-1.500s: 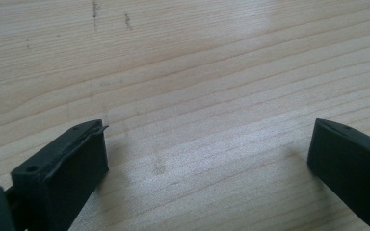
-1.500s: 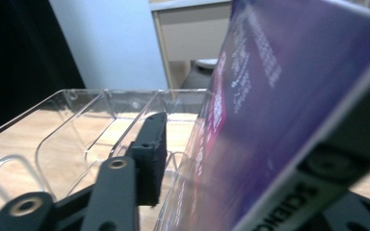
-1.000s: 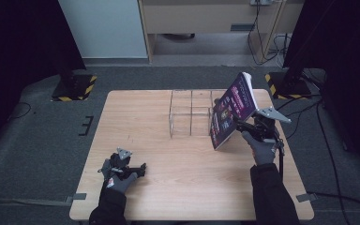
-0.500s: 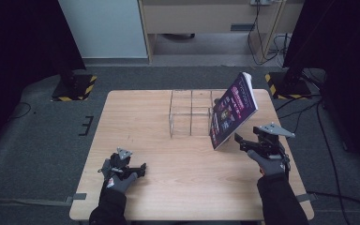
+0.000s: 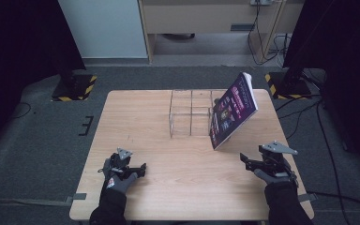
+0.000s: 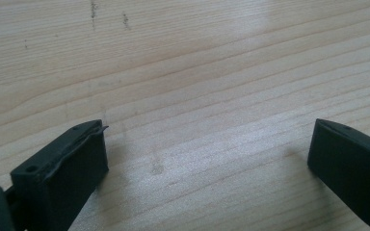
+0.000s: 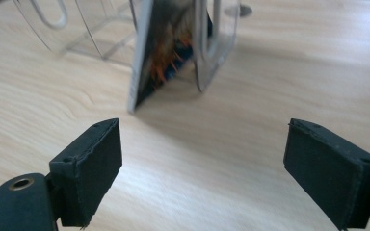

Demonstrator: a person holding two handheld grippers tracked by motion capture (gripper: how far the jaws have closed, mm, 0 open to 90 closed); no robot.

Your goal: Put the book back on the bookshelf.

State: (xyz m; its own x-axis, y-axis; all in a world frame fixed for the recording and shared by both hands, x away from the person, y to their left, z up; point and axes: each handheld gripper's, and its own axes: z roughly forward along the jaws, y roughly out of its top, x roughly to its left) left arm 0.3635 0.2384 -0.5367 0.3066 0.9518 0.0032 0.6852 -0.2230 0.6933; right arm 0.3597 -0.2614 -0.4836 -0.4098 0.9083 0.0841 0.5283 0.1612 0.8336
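Observation:
A purple-covered book [image 5: 233,108] stands tilted on the table, its lower corner on the wood and its top leaning back against a clear plastic rack [image 5: 191,112]. In the right gripper view the book [image 7: 161,53] rises just ahead, beside a clear rack wall [image 7: 212,43]. My right gripper [image 5: 247,160] sits low near the table's front right, open and holding nothing, well clear of the book. Over at the front left my left gripper [image 5: 138,169] rests open, its jaws wide over bare wood [image 6: 207,120].
The wooden table [image 5: 140,126] stands on grey carpet. Black stands with yellow-striped bases [image 5: 72,89] flank the far corners. A white panel and a wooden cabinet rise behind the table. Cables lie on the floor at the right.
My right gripper has let go of the book and drawn back toward the front edge. The book stays leaning against the rack. The left gripper has not moved.

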